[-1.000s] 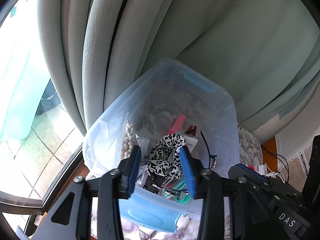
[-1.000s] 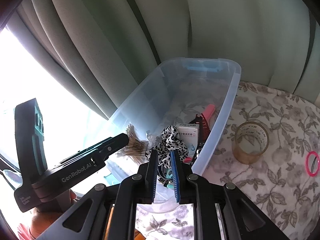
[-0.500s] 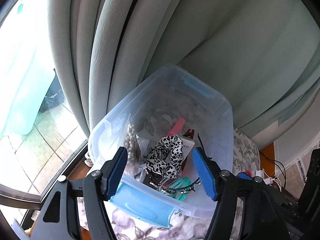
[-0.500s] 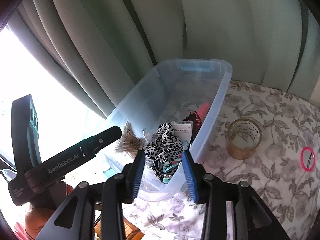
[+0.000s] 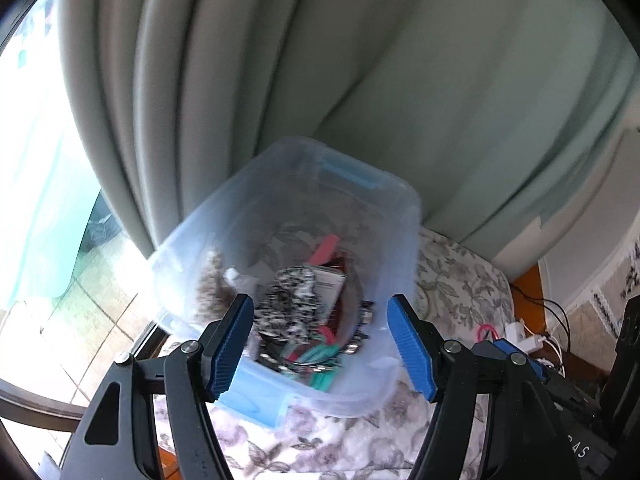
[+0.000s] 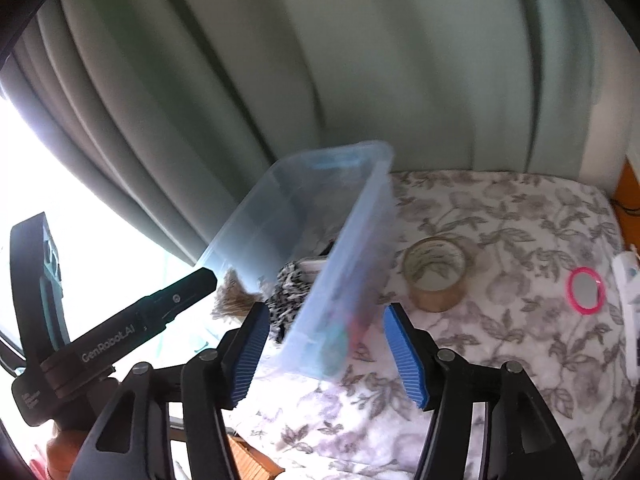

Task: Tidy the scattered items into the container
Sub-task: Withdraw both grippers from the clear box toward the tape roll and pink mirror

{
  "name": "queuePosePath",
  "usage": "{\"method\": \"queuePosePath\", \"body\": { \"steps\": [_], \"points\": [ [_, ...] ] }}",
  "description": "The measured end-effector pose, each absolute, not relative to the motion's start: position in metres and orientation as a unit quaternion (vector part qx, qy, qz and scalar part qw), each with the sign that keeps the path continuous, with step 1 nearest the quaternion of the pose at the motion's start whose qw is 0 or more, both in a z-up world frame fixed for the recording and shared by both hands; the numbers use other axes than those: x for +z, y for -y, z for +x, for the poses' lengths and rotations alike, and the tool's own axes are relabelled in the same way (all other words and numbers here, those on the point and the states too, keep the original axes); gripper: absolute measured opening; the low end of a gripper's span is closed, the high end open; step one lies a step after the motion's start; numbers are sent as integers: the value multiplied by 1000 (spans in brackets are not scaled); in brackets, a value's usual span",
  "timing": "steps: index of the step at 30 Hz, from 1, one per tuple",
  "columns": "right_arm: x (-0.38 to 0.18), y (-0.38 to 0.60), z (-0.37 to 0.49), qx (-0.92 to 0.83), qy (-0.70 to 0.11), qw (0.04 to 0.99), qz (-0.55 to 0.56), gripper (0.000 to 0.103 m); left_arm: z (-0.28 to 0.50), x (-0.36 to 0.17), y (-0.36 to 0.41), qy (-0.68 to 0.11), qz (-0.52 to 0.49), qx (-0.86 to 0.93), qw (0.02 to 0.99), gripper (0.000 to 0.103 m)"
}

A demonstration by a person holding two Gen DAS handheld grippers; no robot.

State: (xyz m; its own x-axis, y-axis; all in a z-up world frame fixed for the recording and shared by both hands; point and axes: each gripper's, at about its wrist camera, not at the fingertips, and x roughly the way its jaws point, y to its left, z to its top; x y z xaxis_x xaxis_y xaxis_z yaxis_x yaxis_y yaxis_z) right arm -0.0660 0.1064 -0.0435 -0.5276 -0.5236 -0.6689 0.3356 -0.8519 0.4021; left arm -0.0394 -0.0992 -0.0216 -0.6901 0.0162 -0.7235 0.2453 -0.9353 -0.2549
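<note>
A clear plastic bin [image 5: 396, 236] with blue handles stands on the floral tablecloth against the curtain; it also shows in the right wrist view [image 6: 352, 248]. Inside lie a black-and-white spotted scrunchie [image 5: 292, 304], a small white box [image 5: 330, 284], a pink item, teal clips and cotton swabs. My left gripper [image 5: 320, 348] is open and empty just in front of the bin. My right gripper [image 6: 324, 352] is open and empty before the bin's near corner. A roll of clear tape [image 6: 434, 274] and a pink round mirror [image 6: 585, 290] lie on the cloth right of the bin.
Grey-green curtains [image 6: 360, 60] hang right behind the bin. A bright window [image 5: 36, 184] is at the left. White tubes [image 6: 630, 280] lie at the table's right edge. Cables and a charger [image 5: 528, 340] sit right of the table. The left gripper's body [image 6: 120, 328] crosses the right view's left side.
Both grippers have opened wide and pulled back from the bin. The spotted scrunchie, earlier between the fingers, now lies in the bin. The right view has swung right.
</note>
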Motion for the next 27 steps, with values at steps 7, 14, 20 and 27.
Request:
{"method": "queuePosePath", "body": {
  "steps": [7, 14, 20, 27],
  "points": [
    [-39, -172, -61, -881, 154, 199, 400, 65, -49, -6, 43, -127, 383, -914, 28, 70],
    [-52, -246, -61, -883, 209, 126, 400, 65, -60, -9, -11, -81, 399, -913, -12, 70],
    [-72, -287, -65, -875, 237, 72, 417, 65, -69, -24, -49, -43, 422, -904, -50, 70],
    [-100, -306, -80, -861, 244, 44, 445, 66, -90, -57, -64, -29, 460, -886, -57, 70]
  ]
}}
